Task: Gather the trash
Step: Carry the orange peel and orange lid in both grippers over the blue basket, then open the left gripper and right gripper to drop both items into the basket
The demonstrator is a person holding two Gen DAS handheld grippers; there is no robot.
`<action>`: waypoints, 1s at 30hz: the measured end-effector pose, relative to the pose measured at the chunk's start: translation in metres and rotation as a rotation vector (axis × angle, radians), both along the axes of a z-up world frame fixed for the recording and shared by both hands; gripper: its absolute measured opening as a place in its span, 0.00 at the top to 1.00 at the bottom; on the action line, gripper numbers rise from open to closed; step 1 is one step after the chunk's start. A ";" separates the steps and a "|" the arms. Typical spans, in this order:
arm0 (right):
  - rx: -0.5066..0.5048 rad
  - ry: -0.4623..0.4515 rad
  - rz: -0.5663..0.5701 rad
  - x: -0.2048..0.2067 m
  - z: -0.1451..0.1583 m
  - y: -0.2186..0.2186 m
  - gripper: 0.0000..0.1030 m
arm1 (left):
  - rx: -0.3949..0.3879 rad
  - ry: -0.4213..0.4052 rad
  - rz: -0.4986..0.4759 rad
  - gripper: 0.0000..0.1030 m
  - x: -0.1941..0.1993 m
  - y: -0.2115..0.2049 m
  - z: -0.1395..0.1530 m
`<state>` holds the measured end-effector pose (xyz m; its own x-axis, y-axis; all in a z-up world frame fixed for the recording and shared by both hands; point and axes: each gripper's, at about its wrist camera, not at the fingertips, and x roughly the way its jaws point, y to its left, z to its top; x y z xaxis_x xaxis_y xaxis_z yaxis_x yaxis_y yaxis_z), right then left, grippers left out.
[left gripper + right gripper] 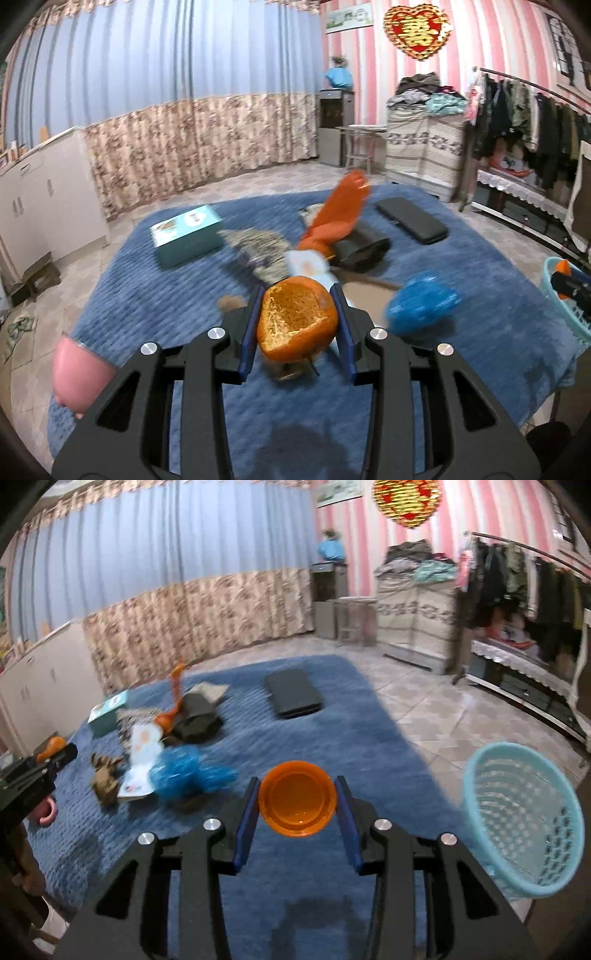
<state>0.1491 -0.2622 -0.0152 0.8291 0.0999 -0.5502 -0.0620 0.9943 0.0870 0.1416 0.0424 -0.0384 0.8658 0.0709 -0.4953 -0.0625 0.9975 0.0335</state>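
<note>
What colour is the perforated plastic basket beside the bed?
Light blue plastic basket, clearest in the right wrist view.

A lived-in home bedroom is showing here. Full-length curtains (166,103) are covering one wall, a clothes rack (532,110) is standing along the striped wall, folded bedding (424,144) is sitting beside it, and a blue bedspread (332,738) is covering the bed.

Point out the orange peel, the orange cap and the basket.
orange peel (297,319): left wrist view, on its pithy inner hollow.
orange cap (297,798): right wrist view, on its inside face.
basket (524,812): right wrist view, on its perforated inner wall.
</note>
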 end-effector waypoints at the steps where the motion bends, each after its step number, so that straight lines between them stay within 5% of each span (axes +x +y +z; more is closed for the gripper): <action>1: 0.002 -0.006 -0.025 -0.003 0.005 -0.013 0.61 | 0.002 -0.007 -0.017 0.65 0.001 -0.010 0.003; 15: -0.032 -0.087 -0.295 -0.042 0.041 -0.137 0.61 | -0.016 -0.063 -0.283 0.64 0.023 -0.144 0.038; 30: 0.031 -0.051 -0.530 -0.060 0.004 -0.236 0.61 | 0.012 -0.007 -0.595 0.64 0.050 -0.319 0.010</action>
<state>0.0890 -0.4977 -0.0112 0.7957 -0.3246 -0.5113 0.4435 0.8872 0.1270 0.1916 -0.2769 -0.0285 0.7618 -0.4216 -0.4918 0.5066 0.8609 0.0468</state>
